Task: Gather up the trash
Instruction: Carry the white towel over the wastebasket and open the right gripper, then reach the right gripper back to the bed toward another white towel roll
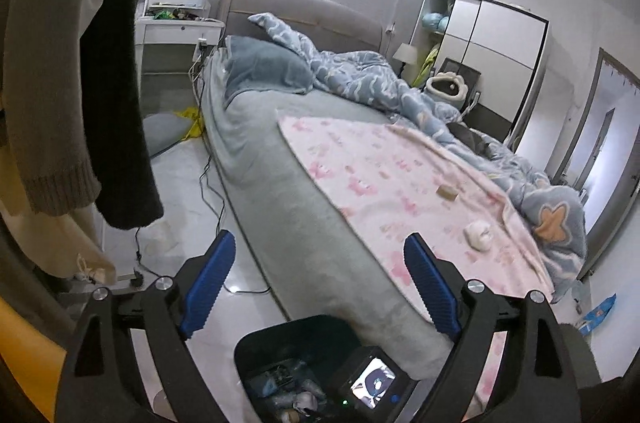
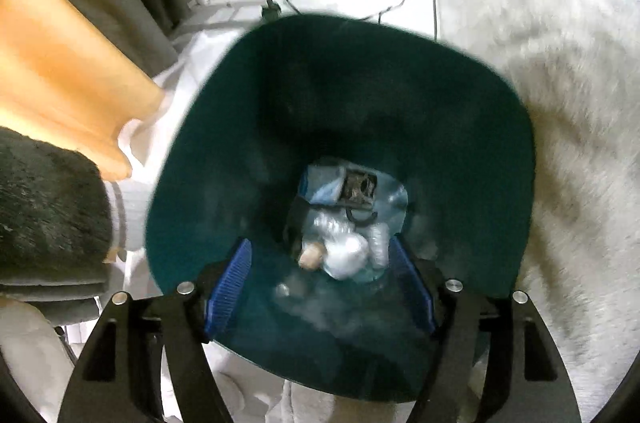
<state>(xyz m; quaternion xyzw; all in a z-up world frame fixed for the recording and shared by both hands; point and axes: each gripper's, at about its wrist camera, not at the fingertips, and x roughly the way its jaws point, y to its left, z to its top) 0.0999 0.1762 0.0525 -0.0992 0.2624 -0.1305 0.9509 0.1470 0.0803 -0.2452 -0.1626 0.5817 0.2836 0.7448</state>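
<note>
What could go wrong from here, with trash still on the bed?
1. The crumpled white wad and small brown box sit on the soft pink blanket; a grab may snag fabric.
2. The right gripper hangs open inside the dark green bin, so pulling out carelessly could tip it.

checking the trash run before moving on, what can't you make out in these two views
- Left wrist view: trash bin, cut off by the bottom edge and the right tool's camera.
- Right wrist view: the bin's contents, motion-blurred, items unidentifiable.
- Left wrist view: small brown item and white wad on the pink blanket, too small.
</note>
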